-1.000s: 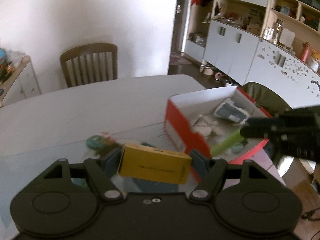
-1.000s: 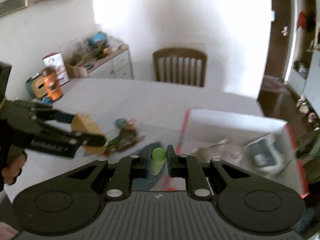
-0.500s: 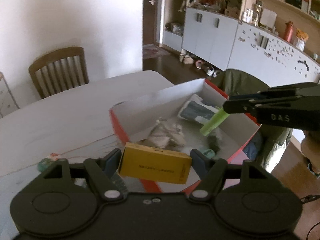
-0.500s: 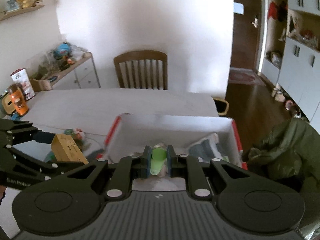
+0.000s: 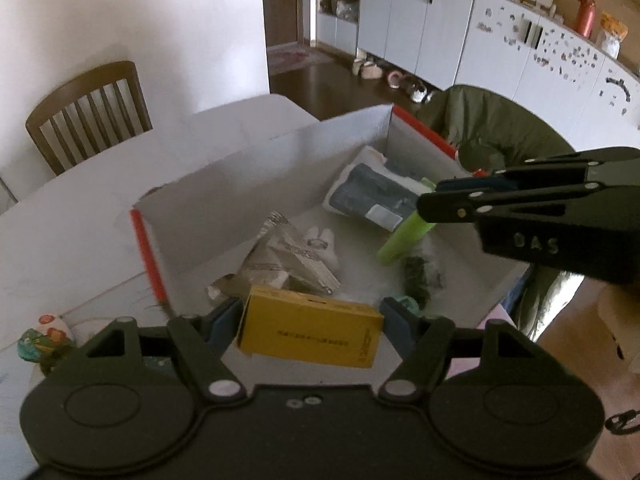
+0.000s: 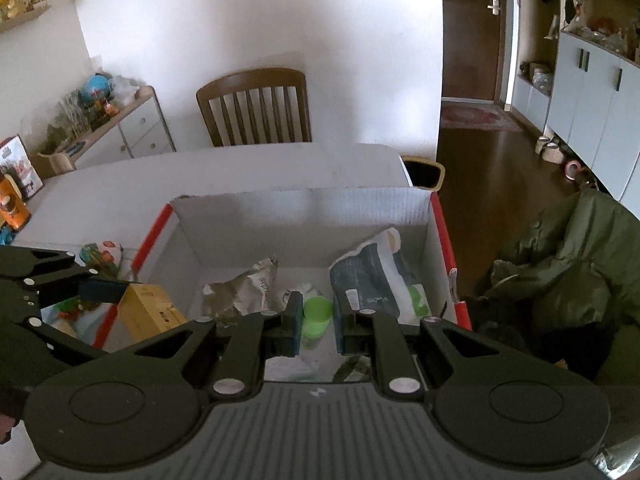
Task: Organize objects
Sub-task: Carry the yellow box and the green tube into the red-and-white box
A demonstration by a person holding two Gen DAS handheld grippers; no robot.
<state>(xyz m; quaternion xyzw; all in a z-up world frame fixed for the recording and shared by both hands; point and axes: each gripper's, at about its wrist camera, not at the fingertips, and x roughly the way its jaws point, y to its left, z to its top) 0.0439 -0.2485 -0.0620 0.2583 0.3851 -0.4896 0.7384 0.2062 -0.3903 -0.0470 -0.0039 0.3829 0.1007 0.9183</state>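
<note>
White wall point(image 6: 240, 20) — wooden chair point(image 6: 256, 108), dark floor point(image 6: 500, 160)

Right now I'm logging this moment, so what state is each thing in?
Left gripper: shut on the yellow box, over the bin's near edge.
Right gripper: jaws parted, green tube between them, over the bin.
Bin: open, partly filled.
Silver pouch: crumpled, in bin.
Dark pouch: lying in bin.

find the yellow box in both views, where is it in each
Left wrist: the yellow box sits low and centre, clamped in the left gripper, just over the near edge of the carton.
Right wrist: the yellow box is at lower left, at the tip of the left gripper, over the carton's left wall.
Shared landmark: the wooden chair behind the table.
</note>
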